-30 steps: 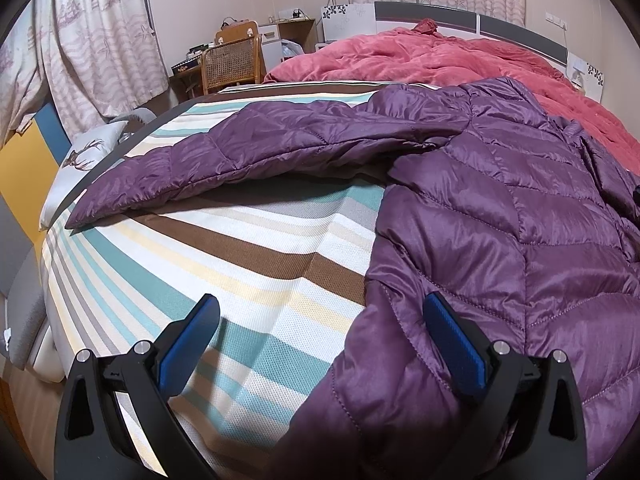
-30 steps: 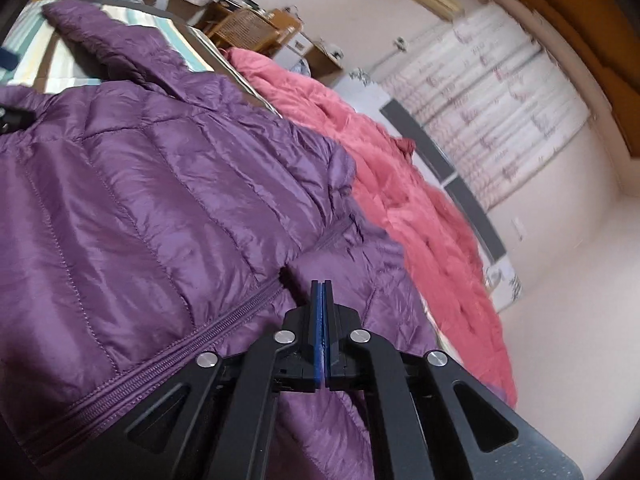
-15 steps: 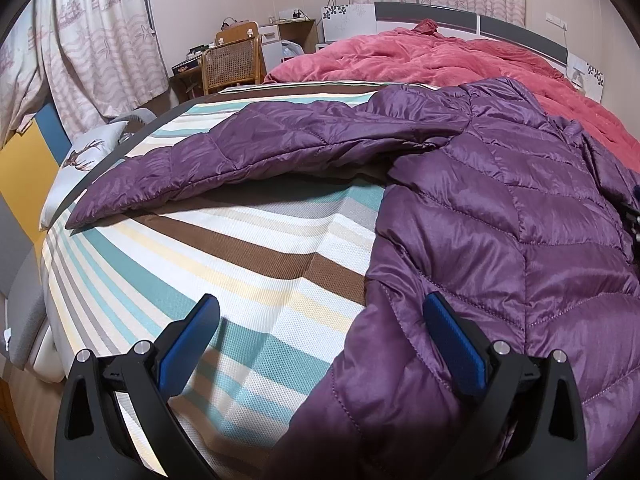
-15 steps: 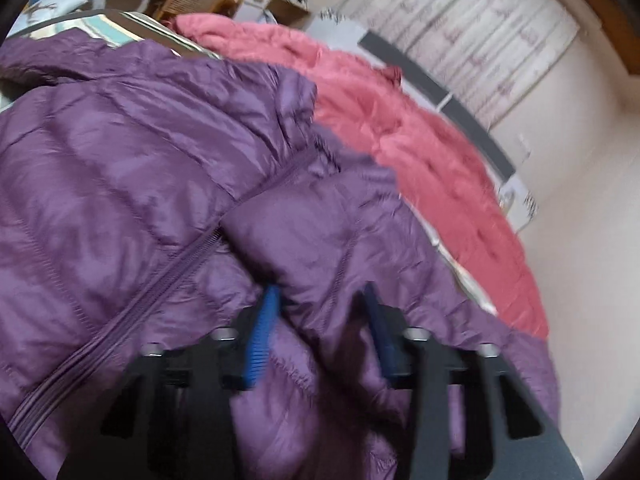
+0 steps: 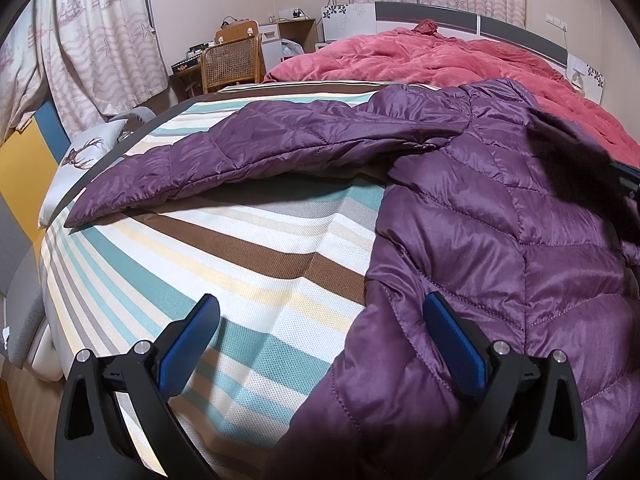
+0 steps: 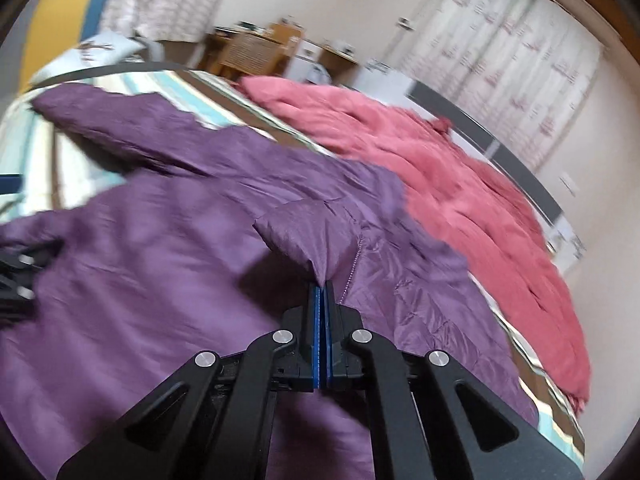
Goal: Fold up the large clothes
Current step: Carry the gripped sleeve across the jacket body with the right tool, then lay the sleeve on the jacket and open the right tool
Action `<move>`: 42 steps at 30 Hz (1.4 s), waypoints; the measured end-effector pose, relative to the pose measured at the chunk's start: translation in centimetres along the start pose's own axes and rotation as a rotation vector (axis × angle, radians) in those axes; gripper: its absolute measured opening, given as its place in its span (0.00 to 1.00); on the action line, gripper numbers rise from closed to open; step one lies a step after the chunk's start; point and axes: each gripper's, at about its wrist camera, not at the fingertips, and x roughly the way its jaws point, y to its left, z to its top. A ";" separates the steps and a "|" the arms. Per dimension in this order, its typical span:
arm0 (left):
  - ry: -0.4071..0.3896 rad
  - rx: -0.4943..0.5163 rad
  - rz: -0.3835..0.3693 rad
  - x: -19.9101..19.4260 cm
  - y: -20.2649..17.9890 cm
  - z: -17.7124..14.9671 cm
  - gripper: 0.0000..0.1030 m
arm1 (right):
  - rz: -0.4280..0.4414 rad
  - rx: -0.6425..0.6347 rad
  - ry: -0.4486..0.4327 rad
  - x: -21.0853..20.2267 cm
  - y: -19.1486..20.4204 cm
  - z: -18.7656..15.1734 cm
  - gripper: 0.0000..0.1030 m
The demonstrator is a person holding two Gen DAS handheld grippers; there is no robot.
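Observation:
A purple quilted down jacket (image 5: 500, 240) lies spread on the striped bed, one sleeve (image 5: 224, 156) stretched out to the left. My left gripper (image 5: 320, 332) is open and empty, low over the jacket's lower left edge; its right finger is over the fabric, its left finger over bare sheet. In the right wrist view my right gripper (image 6: 323, 292) is shut on a fold of the jacket (image 6: 168, 264) and lifts that fold (image 6: 308, 236) off the body. The right gripper also shows as a dark blur at the right edge of the left wrist view (image 5: 576, 160).
The striped sheet (image 5: 224, 256) covers the near bed. A red quilt (image 5: 440, 56) is heaped at the headboard end. A wicker chair (image 5: 232, 62) and desk stand by the curtains beyond. A deer-print pillow (image 5: 86, 148) lies at the bed's left edge.
My right gripper opened half a second ago and has now shut on a jacket fold, and swung left over the jacket. The left gripper has not moved.

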 end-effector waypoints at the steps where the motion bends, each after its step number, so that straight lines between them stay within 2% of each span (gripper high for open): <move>1: 0.000 -0.001 0.000 0.0 0.0 0.0 0.98 | 0.019 -0.008 -0.004 -0.1 0.5 0.2 0.02; 5: 0.003 -0.005 -0.001 0.0 0.1 0.0 0.98 | 0.148 -0.055 0.029 0.7 2.9 -0.4 0.02; 9: 0.020 -0.002 0.004 0.0 0.1 0.2 0.98 | 0.192 -0.051 0.065 1.7 3.0 -0.8 0.02; 11: 0.020 0.015 0.016 -0.4 -0.1 0.7 0.98 | 0.213 -0.037 0.071 1.5 2.7 -0.7 0.11; 12: 0.018 0.021 0.022 -0.6 -0.2 0.9 0.98 | 0.230 -0.016 0.069 0.9 2.3 -0.8 0.26; 13: 0.013 0.032 0.026 -1.0 -0.4 1.3 0.98 | 0.239 0.005 0.057 0.3 1.9 -0.8 0.51; 14: 0.004 0.037 0.025 -1.5 -0.6 1.6 0.98 | 0.243 0.027 0.035 -0.4 1.2 -1.0 0.61; 15: -0.025 0.038 0.022 -2.2 -0.8 2.2 0.98 | 0.235 0.078 -0.027 -2.2 0.1 -1.3 0.65; 17: -0.074 0.040 0.019 -3.4 -1.3 3.0 0.98 | 0.220 0.142 -0.062 -3.8 -1.5 -1.9 0.65; 20: -0.139 0.069 -0.014 -4.6 -3.4 4.7 0.98 | 0.137 0.266 -0.065 -5.8 -5.0 -4.0 0.62; 21: -0.148 0.087 -0.028 -4.7 -4.2 5.1 0.98 | 0.095 0.323 -0.052 -6.2 -6.6 -5.1 0.56; 24: -0.171 0.147 -0.076 -4.4 -7.6 6.6 0.98 | -0.062 0.507 0.005 -6.7 -11.7 -8.4 0.54; 25: -0.179 0.169 -0.095 -4.1 -8.9 7.1 0.98 | -0.128 0.567 0.025 -6.7 -13.4 -9.6 0.49; 28: -0.188 0.228 -0.120 -2.7 -12.5 8.3 0.98 | -0.234 0.730 0.093 -5.7 -17.8 -12.6 0.37; 31: -0.154 0.263 -0.107 -0.6 -15.0 9.4 0.98 | -0.243 0.823 0.172 -3.2 -20.7 -14.9 0.30; 33: -0.108 0.274 -0.069 1.3 -15.9 10.1 0.98 | -0.244 0.858 0.234 -1.1 -22.0 -16.1 0.30; 34: -0.075 0.273 -0.077 2.5 -16.1 10.2 0.98 | -0.238 0.875 0.265 -0.2 -22.3 -16.8 0.24; 36: -0.020 0.273 -0.117 4.0 -16.4 10.1 0.98 | -0.245 0.887 0.305 1.1 -22.2 -17.8 0.24; 38: 0.004 0.279 -0.128 4.8 -16.6 9.8 0.98 | -0.260 0.875 0.315 1.6 -22.2 -18.0 0.24; 42: 0.002 0.280 -0.128 4.9 -16.8 9.4 0.98 | -0.269 0.852 0.316 1.9 -21.9 -17.8 0.24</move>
